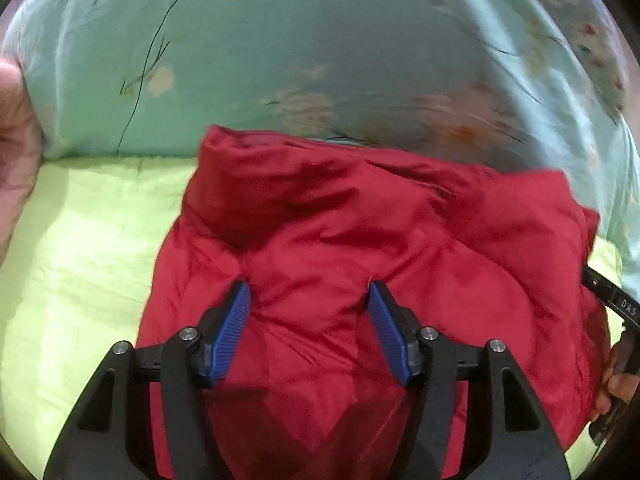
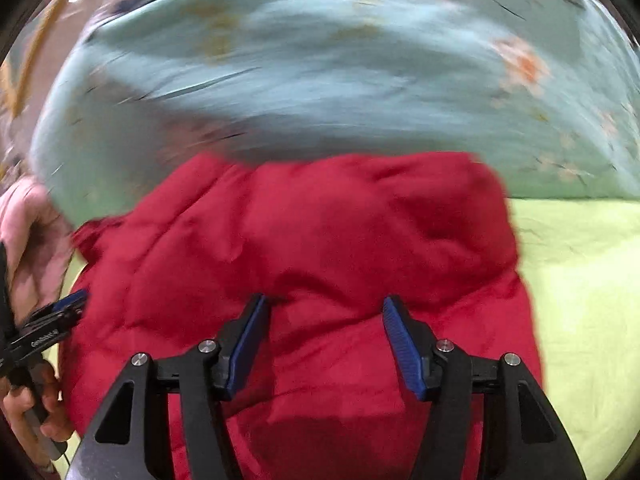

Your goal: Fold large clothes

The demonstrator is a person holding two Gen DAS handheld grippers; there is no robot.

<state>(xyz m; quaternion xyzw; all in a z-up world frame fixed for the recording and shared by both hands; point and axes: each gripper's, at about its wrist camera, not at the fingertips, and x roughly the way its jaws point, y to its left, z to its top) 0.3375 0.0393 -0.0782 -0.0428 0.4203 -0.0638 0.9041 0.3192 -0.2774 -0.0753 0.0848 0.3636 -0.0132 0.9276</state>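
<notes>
My left gripper (image 1: 309,294) and right gripper (image 2: 323,308) hang side by side over the red puffy quilted jacket (image 1: 360,240), left one nearer its left edge. The jacket lies on the lime-green cotton bedsheet (image 1: 80,240). Behind it rises the pale teal floral-printed quilt (image 1: 280,40).

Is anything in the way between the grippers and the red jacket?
Nothing visible. The left gripper and right gripper both hover open right over the red jacket, with no other object between.

Red jacket (image 1: 360,240) w/ left hand-held gripper (image 1: 309,292) above
</notes>
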